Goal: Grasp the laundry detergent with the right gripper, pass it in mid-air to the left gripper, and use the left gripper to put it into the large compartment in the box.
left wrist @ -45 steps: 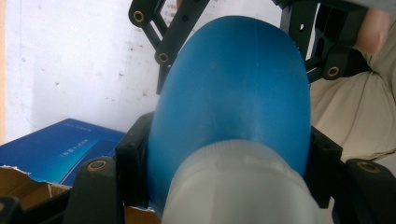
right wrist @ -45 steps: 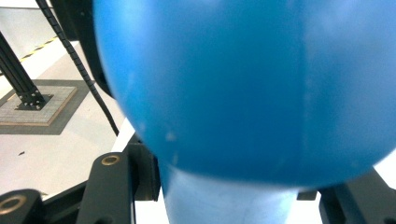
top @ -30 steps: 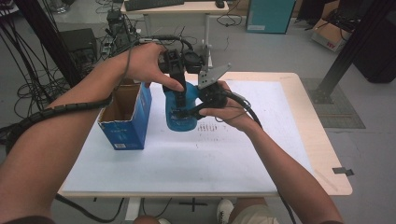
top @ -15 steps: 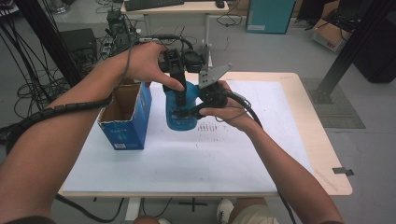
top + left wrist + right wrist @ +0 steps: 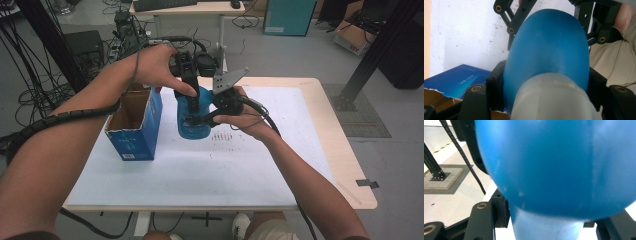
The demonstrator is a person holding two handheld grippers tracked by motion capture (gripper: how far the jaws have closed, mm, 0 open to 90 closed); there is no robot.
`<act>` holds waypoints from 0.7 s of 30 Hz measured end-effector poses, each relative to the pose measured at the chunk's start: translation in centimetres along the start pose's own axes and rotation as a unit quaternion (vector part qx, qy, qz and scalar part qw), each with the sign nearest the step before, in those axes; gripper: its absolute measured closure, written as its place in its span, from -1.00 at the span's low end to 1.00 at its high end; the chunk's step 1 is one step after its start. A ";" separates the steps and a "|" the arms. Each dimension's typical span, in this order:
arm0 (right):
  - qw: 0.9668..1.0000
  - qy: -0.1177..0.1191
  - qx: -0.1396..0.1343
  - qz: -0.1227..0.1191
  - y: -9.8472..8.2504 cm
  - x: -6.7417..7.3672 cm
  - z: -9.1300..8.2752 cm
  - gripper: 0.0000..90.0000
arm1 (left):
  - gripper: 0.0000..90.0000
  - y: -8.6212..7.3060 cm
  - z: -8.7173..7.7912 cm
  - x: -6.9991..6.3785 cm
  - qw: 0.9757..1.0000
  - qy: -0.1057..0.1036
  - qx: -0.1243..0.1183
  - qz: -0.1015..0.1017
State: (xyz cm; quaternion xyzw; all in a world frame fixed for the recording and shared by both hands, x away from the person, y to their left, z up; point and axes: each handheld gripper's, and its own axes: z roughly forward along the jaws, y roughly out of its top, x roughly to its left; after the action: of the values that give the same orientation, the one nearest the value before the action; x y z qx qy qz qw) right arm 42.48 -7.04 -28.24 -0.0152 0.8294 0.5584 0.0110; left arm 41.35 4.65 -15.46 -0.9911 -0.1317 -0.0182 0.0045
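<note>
Centrally, white table (image 5: pixel 165 175) amid cable-strewn grey floor (image 5: pixel 300 55)

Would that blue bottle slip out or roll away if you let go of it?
The blue bottle looks smooth and rounded, so it would probably roll if laid down. Its glossy sides seem slippery, perhaps why the left tool and right tool both clamp it.

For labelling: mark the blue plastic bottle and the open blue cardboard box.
blue plastic bottle (image 5: pixel 192 125): high view, lower body.
open blue cardboard box (image 5: pixel 135 142): high view, front wall.
</note>
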 end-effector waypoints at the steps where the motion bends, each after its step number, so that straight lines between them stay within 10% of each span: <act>1: 1.000 0.000 0.001 0.000 0.0 0.0 0.0 -0.08 | -0.20 0.0 0.0 0.0 1.000 0.000 0.000 0.000; 21: 1.000 0.002 0.009 -0.003 0.1 0.2 0.1 -0.09 | -0.20 0.0 0.1 -0.1 1.000 -0.002 0.006 -0.004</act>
State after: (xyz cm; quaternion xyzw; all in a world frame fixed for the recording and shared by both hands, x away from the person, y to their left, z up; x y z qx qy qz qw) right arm 42.31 -6.91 -28.16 -0.0183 0.8344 0.5507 0.0110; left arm 41.22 4.64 -15.58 -0.9906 -0.1353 -0.0157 0.0099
